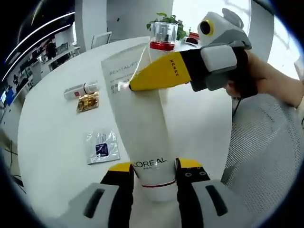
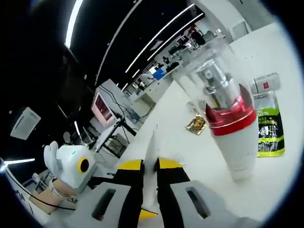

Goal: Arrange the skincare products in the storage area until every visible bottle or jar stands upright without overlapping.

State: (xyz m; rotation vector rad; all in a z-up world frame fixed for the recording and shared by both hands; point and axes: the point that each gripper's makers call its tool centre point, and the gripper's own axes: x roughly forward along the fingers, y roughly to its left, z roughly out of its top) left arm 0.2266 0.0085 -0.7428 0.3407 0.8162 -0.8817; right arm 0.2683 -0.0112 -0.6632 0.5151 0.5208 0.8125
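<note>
Fingers of both grippers [image 1: 154, 173] [image 2: 149, 173] pinch the tube [image 1: 142, 118].

A white tube [image 1: 142, 118] printed "REVITALIFT" near its flat crimped end and "L'OREAL PARIS" near its cap end lies lengthwise along the left gripper view, cap end low, flat end pointing away over the round white table [image 1: 57, 137]. In the right gripper view its thin crimped edge [image 2: 151, 156] shows edge-on. Behind it stands an upright white pump bottle [image 2: 230, 128] with a red band and a clear cap. Farther off on the table lies a small white bottle [image 1: 81, 90] with a red band, on its side, touching a gold sachet [image 1: 88, 101]. A clear sachet [image 1: 102, 146] with a blue label lies flat nearby.
</note>
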